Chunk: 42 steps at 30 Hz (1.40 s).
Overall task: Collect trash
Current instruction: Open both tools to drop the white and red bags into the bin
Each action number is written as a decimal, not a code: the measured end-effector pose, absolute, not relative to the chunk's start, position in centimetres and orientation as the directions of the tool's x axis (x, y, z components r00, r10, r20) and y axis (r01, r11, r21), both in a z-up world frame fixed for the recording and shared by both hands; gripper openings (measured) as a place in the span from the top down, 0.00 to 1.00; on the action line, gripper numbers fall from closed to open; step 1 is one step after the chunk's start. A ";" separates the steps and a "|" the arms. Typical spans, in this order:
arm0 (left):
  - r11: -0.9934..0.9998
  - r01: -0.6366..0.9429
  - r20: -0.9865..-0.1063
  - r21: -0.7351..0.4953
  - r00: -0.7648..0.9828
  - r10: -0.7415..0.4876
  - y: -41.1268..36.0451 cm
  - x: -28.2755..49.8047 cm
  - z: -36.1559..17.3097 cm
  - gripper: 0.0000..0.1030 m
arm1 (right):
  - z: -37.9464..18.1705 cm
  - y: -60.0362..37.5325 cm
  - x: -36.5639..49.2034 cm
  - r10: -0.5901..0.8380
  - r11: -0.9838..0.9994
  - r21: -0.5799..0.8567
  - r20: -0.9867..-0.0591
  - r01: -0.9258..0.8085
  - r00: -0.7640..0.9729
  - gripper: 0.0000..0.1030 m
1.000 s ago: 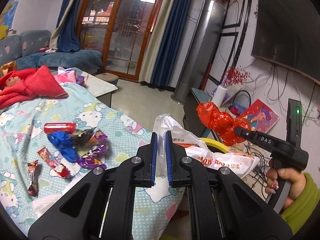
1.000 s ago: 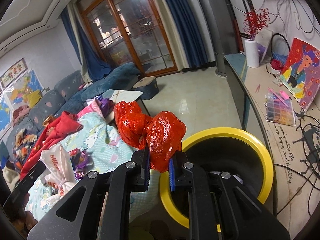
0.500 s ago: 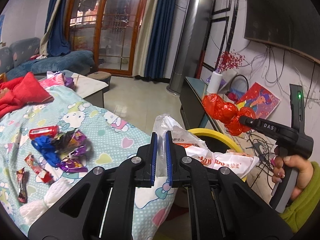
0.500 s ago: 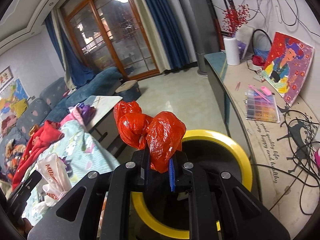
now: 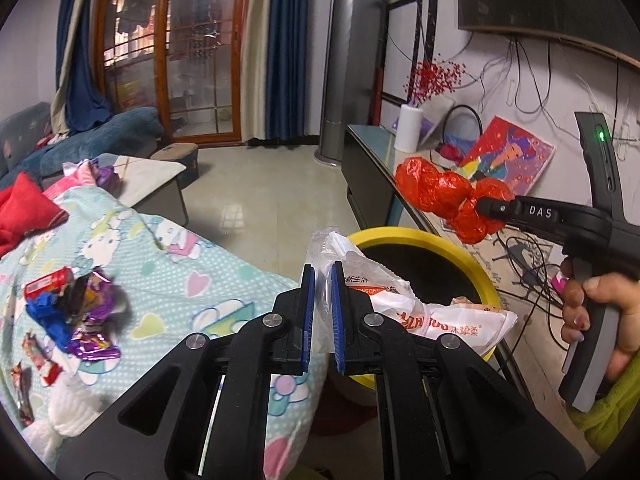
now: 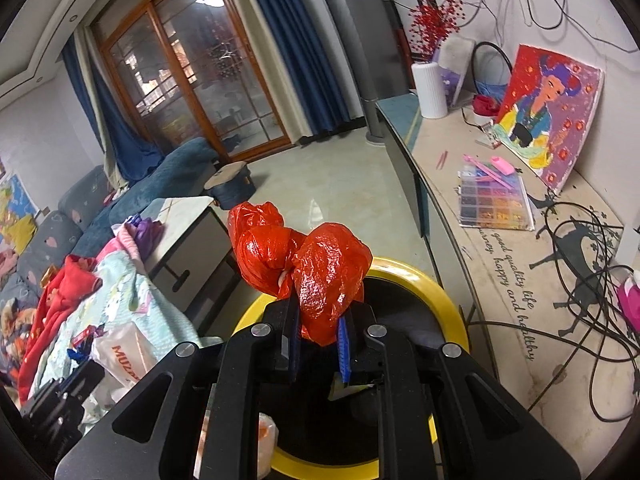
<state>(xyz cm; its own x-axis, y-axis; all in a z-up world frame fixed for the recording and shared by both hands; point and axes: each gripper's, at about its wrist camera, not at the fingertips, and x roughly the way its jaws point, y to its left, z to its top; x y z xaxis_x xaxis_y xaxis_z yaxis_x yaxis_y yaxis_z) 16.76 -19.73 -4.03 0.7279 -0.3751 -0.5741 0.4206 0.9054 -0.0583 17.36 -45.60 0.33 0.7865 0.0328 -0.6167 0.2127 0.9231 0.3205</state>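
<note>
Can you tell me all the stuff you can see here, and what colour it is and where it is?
red plastic bag: 1, red, knotted, gripped above the bin
white plastic bag: 1, white with orange print, gripped over the bin's rim
bin: 1, yellow rim, dark inside, on the floor beside the blanket
wrappers: several, purple, blue, red, on the blanket
blanket: 1, pale green with cartoon cats, left
red cloth: 1, red, far left
painting: 1, red and purple, leaning on the wall
paper roll: 1, white, on the counter
left gripper: 1, black, shut on the white plastic bag
right gripper: 1, black, shut on the red plastic bag
hand: 1, green sleeve, holding the right gripper
</note>
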 end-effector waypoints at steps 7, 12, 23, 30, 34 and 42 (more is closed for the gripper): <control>0.892 0.451 -0.618 -0.025 0.695 -0.369 -21.7 16.9 -5.9 0.96 | -1.2 -46.8 17.7 0.041 0.913 0.334 -0.648 0.235 0.761 0.85; 0.888 0.459 -0.643 -0.026 0.672 -0.366 -22.6 17.2 -6.8 0.95 | -1.9 -46.9 17.9 0.054 0.911 0.340 -0.661 0.235 0.748 0.84; 0.866 0.494 -0.650 -0.082 0.632 -0.422 -23.4 17.1 -7.7 0.79 | -2.7 -47.3 18.3 0.064 0.906 0.347 -0.679 0.244 0.731 0.63; 0.870 0.453 -0.605 -0.194 0.643 -0.470 -20.6 16.8 -6.5 0.27 | -2.7 -47.5 18.1 0.042 0.898 0.349 -0.676 0.268 0.736 0.45; 0.881 0.416 -0.589 -0.227 0.661 -0.464 -18.7 16.5 -5.7 0.14 | -2.6 -47.1 18.0 0.048 0.903 0.346 -0.670 0.255 0.740 0.41; 0.908 0.349 -0.555 -0.230 0.720 -0.417 -15.8 16.0 -4.1 0.11 | -1.5 -45.2 17.9 0.076 0.914 0.348 -0.651 0.208 0.755 0.37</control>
